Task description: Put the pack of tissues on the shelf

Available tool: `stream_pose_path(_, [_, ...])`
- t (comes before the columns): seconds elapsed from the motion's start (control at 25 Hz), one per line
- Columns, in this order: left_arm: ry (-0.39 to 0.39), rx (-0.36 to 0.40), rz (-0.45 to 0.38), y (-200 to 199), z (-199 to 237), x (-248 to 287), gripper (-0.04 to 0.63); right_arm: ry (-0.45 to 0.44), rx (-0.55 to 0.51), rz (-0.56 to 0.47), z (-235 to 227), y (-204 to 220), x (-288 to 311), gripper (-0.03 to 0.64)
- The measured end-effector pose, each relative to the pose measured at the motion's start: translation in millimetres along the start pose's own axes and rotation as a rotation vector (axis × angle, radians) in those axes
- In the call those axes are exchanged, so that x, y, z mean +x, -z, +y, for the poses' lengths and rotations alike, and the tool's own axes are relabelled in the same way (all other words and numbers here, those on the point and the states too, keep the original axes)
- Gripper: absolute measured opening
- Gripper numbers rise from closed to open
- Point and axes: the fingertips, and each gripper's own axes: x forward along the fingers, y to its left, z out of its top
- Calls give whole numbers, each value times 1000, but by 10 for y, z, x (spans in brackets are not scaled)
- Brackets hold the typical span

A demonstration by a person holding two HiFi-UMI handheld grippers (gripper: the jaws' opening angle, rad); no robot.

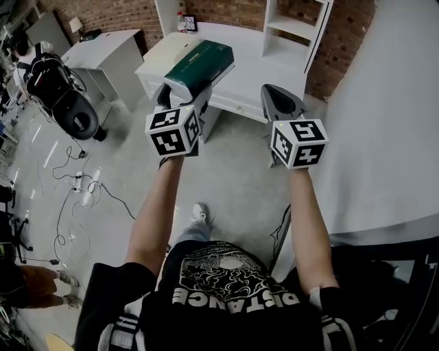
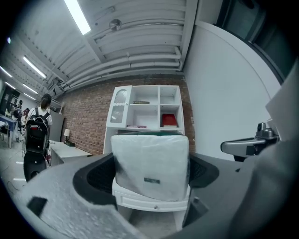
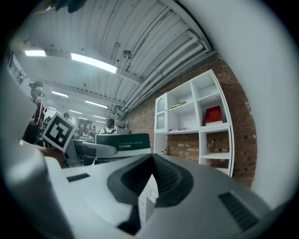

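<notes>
We are clamping the left gripper (image 1: pixel 184 96) on the pack (image 1: pixel 200 67), label unreadable; right gripper (image 1: pixel 281 104) jaws are pressing together, empty; white desk (image 1: pixel 255 77) against the far brick wall (image 1: pixel 127 14).

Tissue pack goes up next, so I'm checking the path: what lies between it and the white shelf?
Only bare white desk top separates tissue pack and shelf, per the head view.

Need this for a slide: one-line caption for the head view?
The left gripper holds the tissue pack in front of the shelf; the right gripper is shut and empty.
</notes>
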Motion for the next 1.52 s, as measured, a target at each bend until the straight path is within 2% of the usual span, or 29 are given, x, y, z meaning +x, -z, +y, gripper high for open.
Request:
stream_pose_path(0.24, [17,-7,-8,10,243,324,448,7,-26,13,-33,16,397,3])
stream_pose_path(0.48, [45,-4,-21,-37,552,921,448,28,-44,33,-201,59,1038,5])
stream_pose_path(0.96, [148,-21,-6,-113,1203,1969,448,102,-64,52,-302,-67,2202,3])
stream_pose_path(1.16, [185,-25,-13,-159,1418,2269,448,139,-76,55,-320,-98,2521,4])
stream_pose_path(1.52, [244,-47,-20,-163,1548,2608,446,187,-79,61,-416,-77,2800,4])
